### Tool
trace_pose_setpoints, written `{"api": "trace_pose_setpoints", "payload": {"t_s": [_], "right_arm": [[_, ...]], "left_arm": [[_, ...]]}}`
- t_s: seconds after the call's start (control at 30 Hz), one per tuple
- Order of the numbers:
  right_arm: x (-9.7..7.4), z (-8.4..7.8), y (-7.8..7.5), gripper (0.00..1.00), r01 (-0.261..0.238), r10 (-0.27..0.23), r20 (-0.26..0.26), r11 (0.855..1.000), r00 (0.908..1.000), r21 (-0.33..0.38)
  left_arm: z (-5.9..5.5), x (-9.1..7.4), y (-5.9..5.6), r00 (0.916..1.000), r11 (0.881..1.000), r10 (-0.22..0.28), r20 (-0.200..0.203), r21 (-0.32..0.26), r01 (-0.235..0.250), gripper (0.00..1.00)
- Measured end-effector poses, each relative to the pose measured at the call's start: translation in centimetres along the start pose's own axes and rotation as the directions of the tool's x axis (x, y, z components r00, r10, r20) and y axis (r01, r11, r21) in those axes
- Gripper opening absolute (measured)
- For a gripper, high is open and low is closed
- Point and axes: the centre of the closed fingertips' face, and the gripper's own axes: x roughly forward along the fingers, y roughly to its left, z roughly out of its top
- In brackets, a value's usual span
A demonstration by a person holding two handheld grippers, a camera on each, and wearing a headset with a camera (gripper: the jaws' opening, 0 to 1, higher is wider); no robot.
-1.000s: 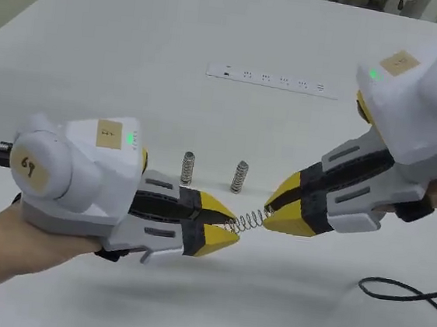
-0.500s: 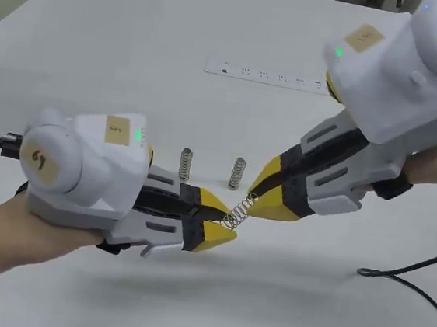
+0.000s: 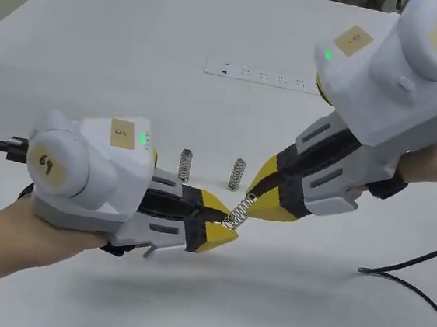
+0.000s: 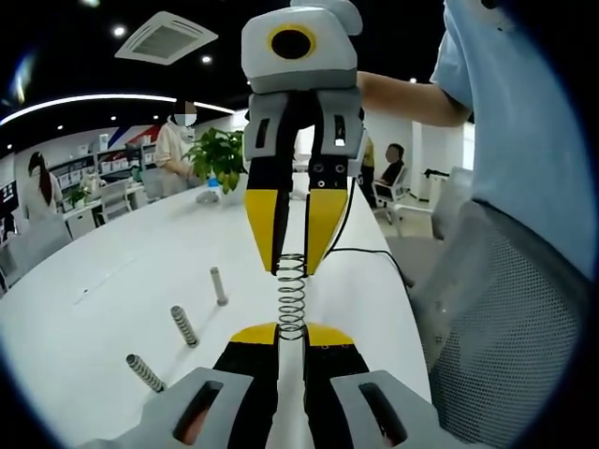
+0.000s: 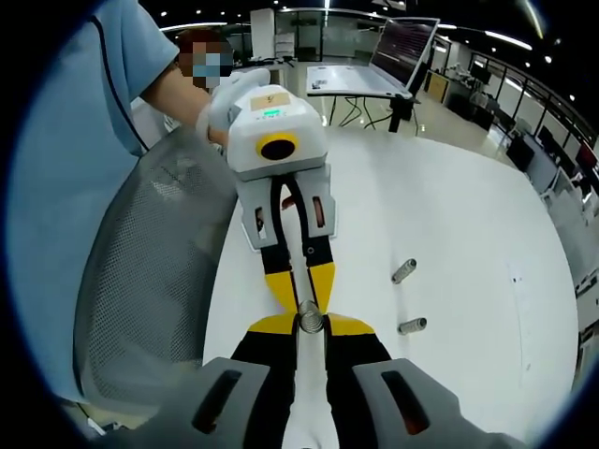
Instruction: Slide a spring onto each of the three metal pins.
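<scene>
A loose steel spring hangs in the air between my two grippers. The left gripper is shut on its lower end and the right gripper is shut on its upper end. In the left gripper view the spring runs from my own jaws up into the right gripper. In the right gripper view the spring appears end-on between the jaws. On the white table behind stand two pins wearing springs. A bare metal pin stands beyond them in the left gripper view.
A white power strip lies flat farther back on the table. A black cable curls at the right front. A mesh chair and the person's blue shirt sit close behind the grippers.
The right gripper has moved left and risen, so the spring now slants more steeply. The left gripper has stayed about where it was.
</scene>
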Motion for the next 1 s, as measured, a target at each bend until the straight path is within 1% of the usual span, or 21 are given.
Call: {"api": "trace_pose_setpoints", "payload": {"t_s": [0.13,0.17,0.2,0.3,0.33,0.4,0.47,0.73,1.0], "right_arm": [[0.0,0.0,0.1,0.08,-0.004,0.004,0.001,1.0,1.0,-0.005],[0.0,0.0,0.1,0.1,-0.005,0.005,-0.001,1.0,1.0,-0.01],[0.0,0.0,0.2,0.13,-0.008,0.008,-0.001,1.0,1.0,-0.008],[-0.1,0.0,0.2,0.18,-0.008,0.008,0.001,1.0,1.0,-0.014],[-0.1,0.1,0.1,0.19,-0.001,0.001,0.003,1.0,1.0,-0.022],[-0.3,0.0,0.0,0.21,0.001,-0.001,-0.01,1.0,0.9999,-0.027],[-0.4,0.0,0.0,0.22,0.0,0.0,-0.013,0.999,0.9999,-0.035],[-0.4,-0.1,-0.2,0.2,-0.017,0.015,-0.031,0.998,0.9994,-0.059],[0.0,-0.2,-0.4,0.18,-0.032,0.028,-0.052,0.997,0.9983,-0.073]], "left_arm": [[0.0,0.0,0.2,1.0,1.0,0.007,0.005,-0.001,-0.007,0.01],[0.0,0.0,0.2,1.0,1.0,0.005,0.004,-0.002,-0.005,0.01],[0.1,0.0,0.2,1.0,1.0,0.006,0.005,0.0,-0.006,0.01],[0.0,0.1,0.2,1.0,1.0,0.005,0.005,-0.002,-0.005,0.01],[-0.1,0.1,0.2,1.0,1.0,0.003,0.003,-0.004,-0.003,0.01],[0.0,0.1,0.2,1.0,1.0,0.004,0.006,-0.007,-0.004,0.01],[-0.1,0.2,0.3,1.0,1.0,0.005,0.007,-0.008,-0.005,0.01],[0.4,0.1,0.5,0.9993,0.999,0.016,0.032,-0.028,-0.015,0.01],[0.9,0.1,0.5,0.9984,0.999,0.023,0.052,-0.032,-0.021,0.01]]}}
